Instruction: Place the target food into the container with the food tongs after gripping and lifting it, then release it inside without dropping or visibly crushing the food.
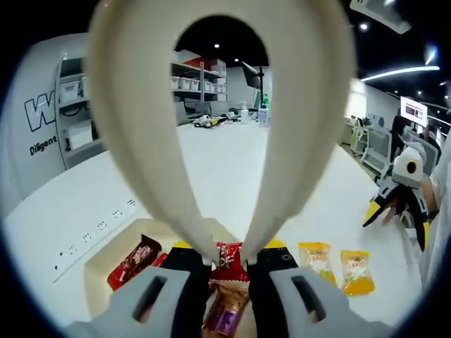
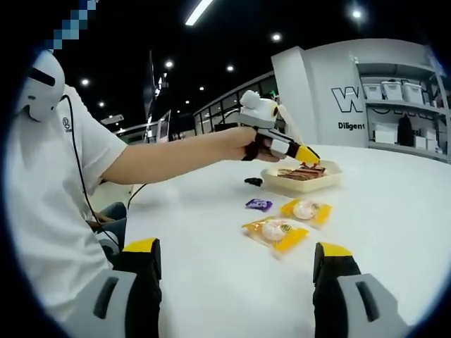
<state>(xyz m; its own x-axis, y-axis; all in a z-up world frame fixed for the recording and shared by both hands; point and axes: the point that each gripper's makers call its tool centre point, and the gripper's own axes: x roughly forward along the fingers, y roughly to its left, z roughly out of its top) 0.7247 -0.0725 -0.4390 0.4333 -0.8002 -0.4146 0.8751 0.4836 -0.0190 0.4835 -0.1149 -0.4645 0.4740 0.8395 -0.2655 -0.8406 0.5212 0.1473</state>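
My left gripper (image 1: 229, 248) is shut on cream food tongs (image 1: 141, 105), whose two arms loop up through the left gripper view. The tong tips pinch a red snack packet (image 1: 230, 258) just over the cream container (image 1: 99, 271). A red-brown packet (image 1: 134, 260) and a purple-brown packet (image 1: 225, 310) lie in the container. In the right gripper view a person's hand holds the left gripper (image 2: 271, 137), with the tongs (image 2: 296, 137) reaching down to the container (image 2: 303, 182). My right gripper (image 2: 236, 250) stands open and empty over the table.
Two yellow packets (image 2: 306, 210) (image 2: 275, 232) and a small purple packet (image 2: 258, 204) lie on the white table (image 2: 394, 211) in front of the container. The person's body (image 2: 49, 183) is at the left. Shelves (image 1: 77, 113) stand behind the table.
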